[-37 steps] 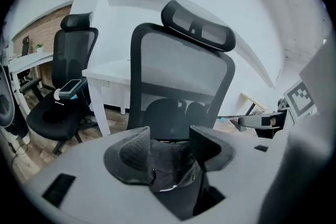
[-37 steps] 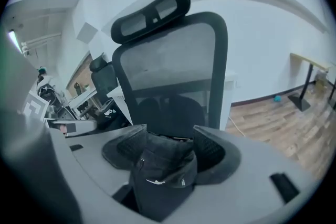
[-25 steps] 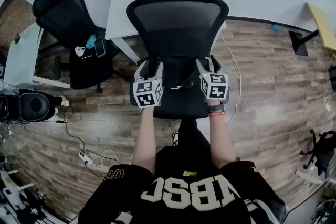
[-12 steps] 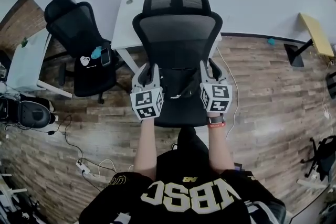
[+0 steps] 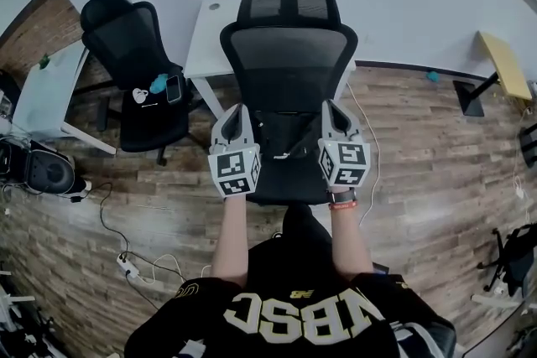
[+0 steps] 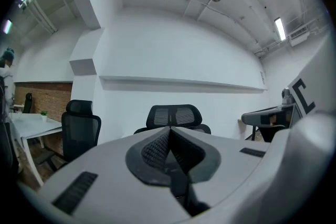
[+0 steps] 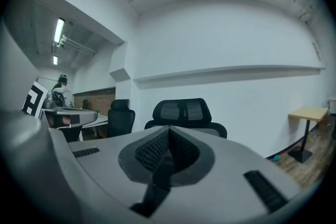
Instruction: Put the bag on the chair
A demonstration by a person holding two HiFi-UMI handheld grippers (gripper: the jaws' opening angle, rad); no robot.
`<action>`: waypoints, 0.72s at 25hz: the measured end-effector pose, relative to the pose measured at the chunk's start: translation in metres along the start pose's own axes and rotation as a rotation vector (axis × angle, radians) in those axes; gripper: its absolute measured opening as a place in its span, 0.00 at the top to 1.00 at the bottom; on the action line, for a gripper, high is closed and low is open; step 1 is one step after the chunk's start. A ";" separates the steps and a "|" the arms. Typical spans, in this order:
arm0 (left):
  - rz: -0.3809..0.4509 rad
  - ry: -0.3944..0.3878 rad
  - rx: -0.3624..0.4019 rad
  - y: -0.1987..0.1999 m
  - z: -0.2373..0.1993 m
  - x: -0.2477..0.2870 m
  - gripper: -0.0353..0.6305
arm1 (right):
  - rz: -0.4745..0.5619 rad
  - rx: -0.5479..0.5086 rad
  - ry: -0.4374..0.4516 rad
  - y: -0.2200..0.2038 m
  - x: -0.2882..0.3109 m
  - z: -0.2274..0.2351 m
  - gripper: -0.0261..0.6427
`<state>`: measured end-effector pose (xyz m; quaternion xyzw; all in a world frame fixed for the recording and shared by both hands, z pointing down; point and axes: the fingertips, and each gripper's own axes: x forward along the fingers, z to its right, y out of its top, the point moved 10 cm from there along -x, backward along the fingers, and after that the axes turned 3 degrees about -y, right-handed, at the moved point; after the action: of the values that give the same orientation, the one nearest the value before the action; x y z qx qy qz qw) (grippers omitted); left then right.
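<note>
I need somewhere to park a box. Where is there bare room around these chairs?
Bare: the wood floor between the near office chair and the yellow side table, and the white desk behind its headrest. Crowded: the left chair's seat carries a phone and small items; cables and a power strip litter the floor lower left.

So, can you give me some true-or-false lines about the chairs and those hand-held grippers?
1. The left hand-held gripper and the right hand-held gripper are both shut and empty. True.
2. A black mesh-backed chair stands straight ahead of the person. True.
3. The seat of the second chair is bare. False: a phone and other small things lie on it.
4. Grey carpet covers the ground. False: the floor is wood-look planks.
5. A yellow table stands at the right. True.
</note>
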<state>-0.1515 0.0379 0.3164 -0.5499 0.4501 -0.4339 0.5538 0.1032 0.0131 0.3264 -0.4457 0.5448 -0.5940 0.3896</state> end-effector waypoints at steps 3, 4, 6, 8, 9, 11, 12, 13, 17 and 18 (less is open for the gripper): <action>-0.002 -0.003 0.006 0.002 -0.002 -0.004 0.92 | -0.003 0.001 0.007 0.001 -0.003 0.001 0.95; -0.002 -0.005 0.008 0.002 -0.003 -0.005 0.92 | -0.004 0.003 0.008 0.001 -0.003 0.002 0.95; -0.004 -0.009 0.010 0.002 -0.004 -0.006 0.92 | -0.001 0.006 0.005 0.001 -0.005 0.002 0.95; -0.011 -0.010 0.006 0.002 -0.006 -0.006 0.92 | 0.002 0.005 0.003 0.002 -0.005 0.002 0.95; -0.017 -0.009 0.002 0.002 -0.007 -0.006 0.92 | 0.003 0.004 0.003 0.002 -0.005 0.002 0.95; -0.029 -0.010 -0.005 0.000 -0.007 -0.006 0.92 | 0.001 0.003 0.002 0.002 -0.005 0.003 0.95; -0.031 -0.013 -0.008 -0.001 -0.007 -0.006 0.92 | -0.001 0.002 0.002 0.002 -0.005 0.003 0.95; -0.035 -0.017 -0.010 -0.001 -0.007 -0.006 0.92 | -0.003 0.001 0.002 0.002 -0.005 0.002 0.95; -0.036 -0.033 -0.019 -0.002 -0.007 -0.004 0.92 | -0.007 0.003 0.006 0.003 -0.003 0.002 0.95; -0.032 -0.036 -0.020 -0.003 -0.007 -0.002 0.92 | -0.007 0.007 0.007 0.002 -0.001 0.003 0.95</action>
<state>-0.1585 0.0386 0.3195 -0.5704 0.4354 -0.4283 0.5493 0.1060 0.0133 0.3241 -0.4441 0.5427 -0.5987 0.3870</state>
